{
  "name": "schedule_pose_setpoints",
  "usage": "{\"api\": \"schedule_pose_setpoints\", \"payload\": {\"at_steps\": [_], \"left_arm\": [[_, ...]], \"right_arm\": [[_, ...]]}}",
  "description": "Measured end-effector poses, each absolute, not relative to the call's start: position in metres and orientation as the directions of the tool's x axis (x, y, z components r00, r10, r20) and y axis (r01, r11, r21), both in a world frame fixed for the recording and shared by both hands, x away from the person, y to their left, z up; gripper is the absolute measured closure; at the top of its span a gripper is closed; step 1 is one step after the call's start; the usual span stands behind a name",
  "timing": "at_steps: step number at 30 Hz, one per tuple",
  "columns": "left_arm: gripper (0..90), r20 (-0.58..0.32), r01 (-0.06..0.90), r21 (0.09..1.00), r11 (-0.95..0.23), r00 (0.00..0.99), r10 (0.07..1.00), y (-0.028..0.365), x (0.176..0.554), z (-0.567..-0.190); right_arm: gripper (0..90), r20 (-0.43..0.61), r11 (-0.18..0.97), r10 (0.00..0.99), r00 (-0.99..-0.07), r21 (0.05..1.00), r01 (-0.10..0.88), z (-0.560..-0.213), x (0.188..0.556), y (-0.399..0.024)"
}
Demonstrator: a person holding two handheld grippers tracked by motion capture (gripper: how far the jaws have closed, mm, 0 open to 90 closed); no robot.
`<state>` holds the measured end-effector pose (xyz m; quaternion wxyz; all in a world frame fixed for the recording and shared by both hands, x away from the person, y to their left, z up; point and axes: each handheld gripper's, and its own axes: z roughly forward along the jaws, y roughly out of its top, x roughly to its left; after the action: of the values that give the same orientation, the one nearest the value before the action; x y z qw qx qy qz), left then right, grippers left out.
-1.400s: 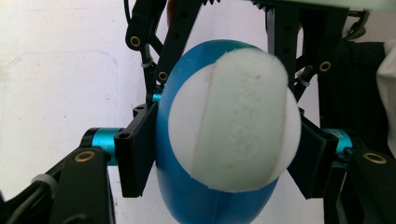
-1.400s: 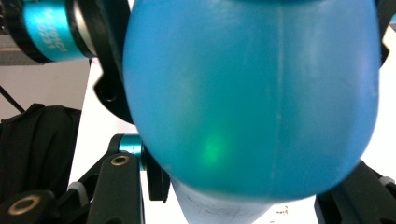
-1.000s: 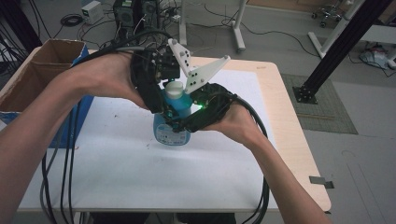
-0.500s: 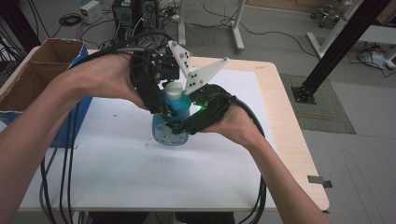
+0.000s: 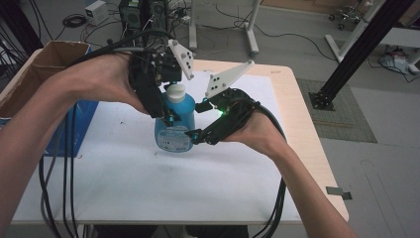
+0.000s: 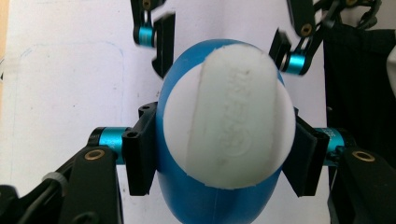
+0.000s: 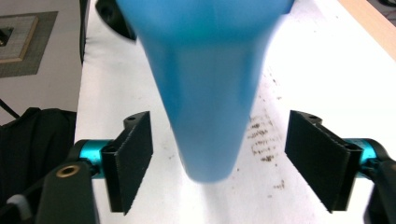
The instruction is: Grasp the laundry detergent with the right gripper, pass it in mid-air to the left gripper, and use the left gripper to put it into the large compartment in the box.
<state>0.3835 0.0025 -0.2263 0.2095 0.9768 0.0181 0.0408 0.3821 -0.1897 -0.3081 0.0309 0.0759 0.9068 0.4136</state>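
Two tongs are on one blue bottle (image 5: 173, 124), which stands upright near the middle of the white table (image 5: 124, 183), and your risks come from how unevenly they share it. Your left gripper (image 5: 166, 106) comes down from above, and in the left gripper view its pads (image 6: 140, 154) press on both sides of the bottle just under the white cap (image 6: 229, 116), so it is closed on the bottle. Your right gripper (image 5: 198, 121) sits at the bottle's right side with its jaws spread wide; in the right gripper view the blue body hangs between the pads (image 7: 133, 161) with clear space on either side, so it holds nothing.

If you lift now, everything hangs from a narrow pinch on a rounded, smooth shoulder. My guess is that the bottle could slide down through the pads or swing under them, especially if it is full.

If you close the right jaws off-centre, one pad would touch first and shove the bottle sideways against the left grip, twisting it or tipping it.

Should the cap be your target, note the left pads sit below it, not on it; turning there would spin the whole bottle.

Watch the trailing cables (image 5: 59, 163) by the cardboard box (image 5: 34, 69) too, since a snag would jerk your left hand (image 5: 99, 79).
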Motion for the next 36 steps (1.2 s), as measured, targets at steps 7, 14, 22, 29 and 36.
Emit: {"api": "schedule_pose_setpoints", "payload": {"at_steps": [7,14,22,29,36], "left_arm": [[37.9,0.067,0.060,0.394,-0.917,0.993,0.094,0.019,0.387,-0.214],[37.9,0.081,0.110,0.364,-0.925,0.985,0.149,0.035,0.391,-0.195],[37.9,0.099,0.154,0.349,-0.924,0.975,0.200,0.060,0.396,-0.164],[37.9,0.102,0.221,0.342,-0.913,0.958,0.269,0.086,0.399,-0.130],[37.9,0.124,0.293,0.343,-0.892,0.928,0.352,0.124,0.404,-0.095]], "right_arm": [[22.3,0.000,0.679,0.220,-0.976,0.718,0.153,-0.306,0.381,-0.212],[15.8,-0.032,0.763,0.283,-0.959,0.613,0.204,-0.304,0.381,-0.236],[13.7,-0.053,0.775,0.356,-0.933,0.574,0.263,-0.299,0.384,-0.260],[13.7,-0.076,0.806,0.391,-0.917,0.509,0.302,-0.304,0.386,-0.271],[13.5,-0.092,0.808,0.423,-0.901,0.488,0.329,-0.306,0.387,-0.278]]}}
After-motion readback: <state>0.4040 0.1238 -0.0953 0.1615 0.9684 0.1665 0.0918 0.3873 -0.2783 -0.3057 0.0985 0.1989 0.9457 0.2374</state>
